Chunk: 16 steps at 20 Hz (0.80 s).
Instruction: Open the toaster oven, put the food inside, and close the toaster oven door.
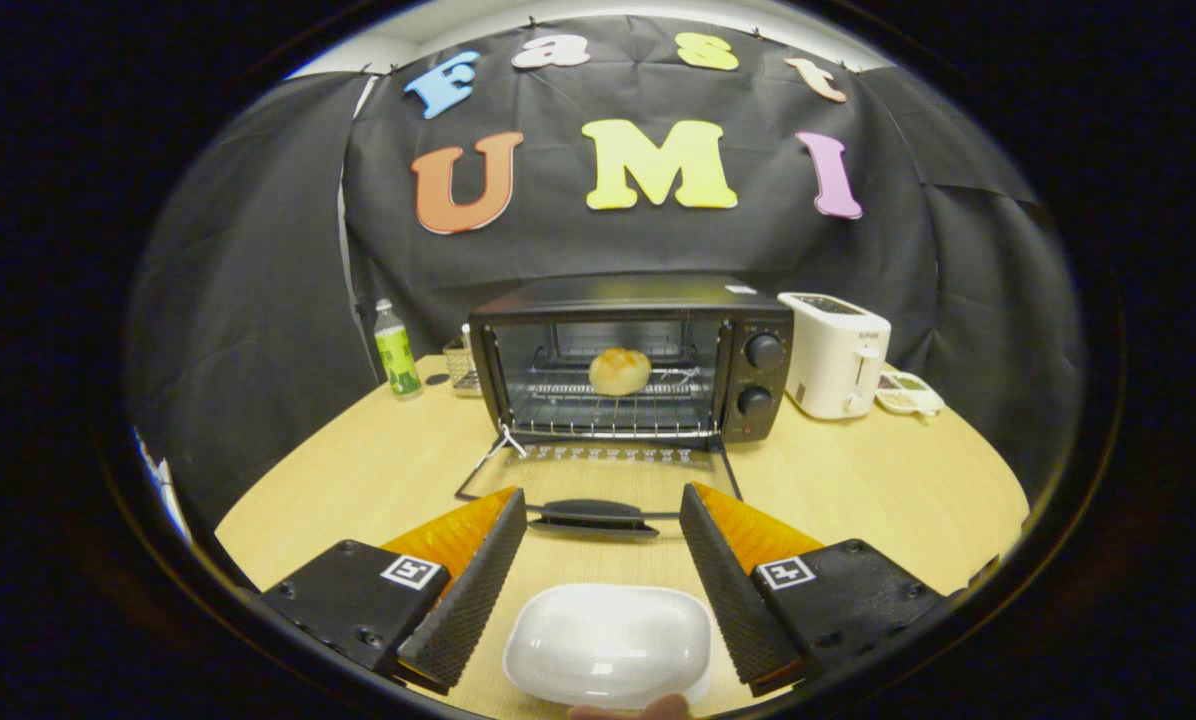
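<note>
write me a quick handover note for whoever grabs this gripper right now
Gripper: open, holding nothing, its fingers either side of the door handle.
Toaster oven: door folded down flat on the table.
Bread roll: on the rack inside.
White dish: empty, between the fingers nearer the camera.
Done: oven opened, food in.
Left: lift the handle and shut the door.

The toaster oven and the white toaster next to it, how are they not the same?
The toaster oven is black; the white toaster is white. The toaster oven is wide and low, the white toaster narrower and upright. The toaster oven's door lies open with a bun on its rack; the white toaster has slots on top. Both stand on the table. The gripper, jaws open, holds nothing.
</note>
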Available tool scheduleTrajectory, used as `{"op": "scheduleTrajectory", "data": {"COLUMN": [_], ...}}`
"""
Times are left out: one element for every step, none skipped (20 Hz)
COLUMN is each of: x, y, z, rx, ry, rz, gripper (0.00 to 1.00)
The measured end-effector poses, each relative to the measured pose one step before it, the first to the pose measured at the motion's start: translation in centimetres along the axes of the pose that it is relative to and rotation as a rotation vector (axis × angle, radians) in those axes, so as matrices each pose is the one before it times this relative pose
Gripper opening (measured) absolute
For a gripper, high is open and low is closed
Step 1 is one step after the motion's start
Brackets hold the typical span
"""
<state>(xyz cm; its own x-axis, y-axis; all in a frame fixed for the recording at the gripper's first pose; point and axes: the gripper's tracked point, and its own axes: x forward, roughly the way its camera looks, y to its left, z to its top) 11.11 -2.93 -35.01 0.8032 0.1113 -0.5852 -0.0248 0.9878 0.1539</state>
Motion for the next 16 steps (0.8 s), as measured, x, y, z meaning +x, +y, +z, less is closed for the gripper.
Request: {"op": "scheduleTrajectory", "data": {"x": [0.334,0.406,0.523,0.37,0.39,0.508,0.538,0.469,0.505,0.502,0.602,0.51,0.407,0.463,0.398,0.431], "y": [-0.097,-0.024,0.018,0.099,0.162,0.115,0.091,0.057,0.011,0.057,0.039,0.014,0.176,0.296,0.09,-0.027], "z": [-0.922,-0.835,-0.86,-0.592,-0.552,-0.385,-0.523,-0.359,-0.31,-0.208,-0.266,-0.182,-0.199,-0.175,-0.362,-0.045], "rx": [0.00527,0.00459,0.00227,-0.00027,-0.00078,-0.00004,0.00241,0.00551,0.0059,0.00625,-0.00002,-0.00159,-0.00406,-0.00154,-0.00091,0.00269], "ry": [0.01858,0.02023,0.0219,0.01824,0.0173,0.01702,0.02045,0.0185,0.01628,0.01825,0.02058,0.01595,0.01789,0.01876,0.01777,0.01133], "rz": [-0.00196,0.00013,0.00099,0.00211,0.00295,0.00446,0.00351,0.0036,0.00271,0.00353,0.0011,0.00079,0.00262,0.00763,0.00205,0.00117], "gripper": [1.0,0.99,0.99,0.99,0.99,0.99,0.99,0.99,0.99,0.99,1.0,1.0,1.0,0.99,1.0,1.0]}}
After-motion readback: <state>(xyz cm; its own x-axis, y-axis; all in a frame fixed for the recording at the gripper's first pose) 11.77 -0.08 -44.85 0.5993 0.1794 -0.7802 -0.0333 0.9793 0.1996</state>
